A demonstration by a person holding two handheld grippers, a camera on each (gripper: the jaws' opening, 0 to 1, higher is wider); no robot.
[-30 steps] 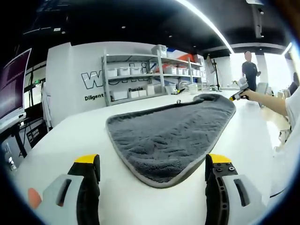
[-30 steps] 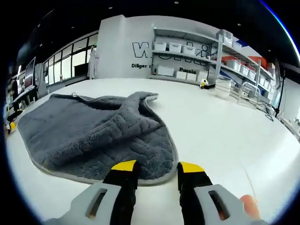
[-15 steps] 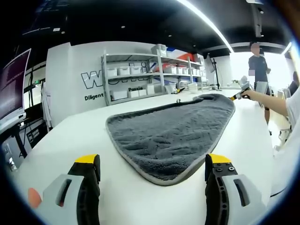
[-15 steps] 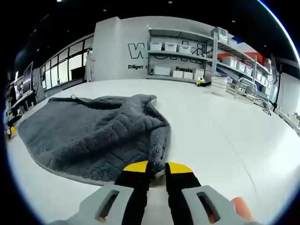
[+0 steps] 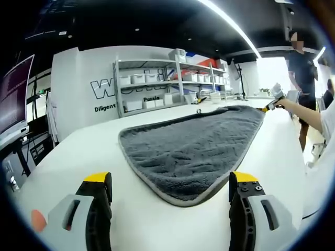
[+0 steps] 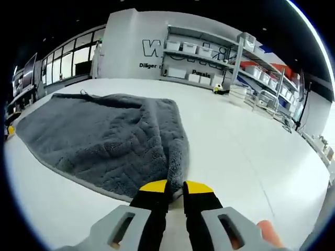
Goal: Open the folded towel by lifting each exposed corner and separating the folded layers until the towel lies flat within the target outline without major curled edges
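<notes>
Left gripper [image 5: 170,184]: my jaws stand wide apart, yellow-tipped, with nothing between them and touching nothing. They hover just short of the towel's near rounded corner.

Right gripper [image 6: 175,187]: my jaws are drawn nearly together, with only a narrow slit between the yellow tips. They sit at the towel's near edge, where a raised fold of pile runs down to them. I cannot tell whether cloth is pinched between them. In the left gripper view this same gripper [image 5: 272,102] shows small at the towel's far corner, at the end of a person's forearm [image 5: 306,112].

Towel [image 5: 191,149]: grey, deep pile, pale stitched border, spread on the table. From my right gripper's side the towel [image 6: 102,138] lies mostly flat, with one ridge rising along the edge nearest the jaws.

Table [image 5: 78,157]: white, smooth, broad, carrying the towel.

Room, beyond the towel: grey metal shelving [image 5: 157,86] with white bins against a white wall bearing dark lettering; dark ceiling with a long light strip [image 5: 230,23]. A standing person in dark clothes [image 5: 303,68] is past the towel's far corner. Windows [image 6: 68,65] line the wall past the towel in the right gripper view.
</notes>
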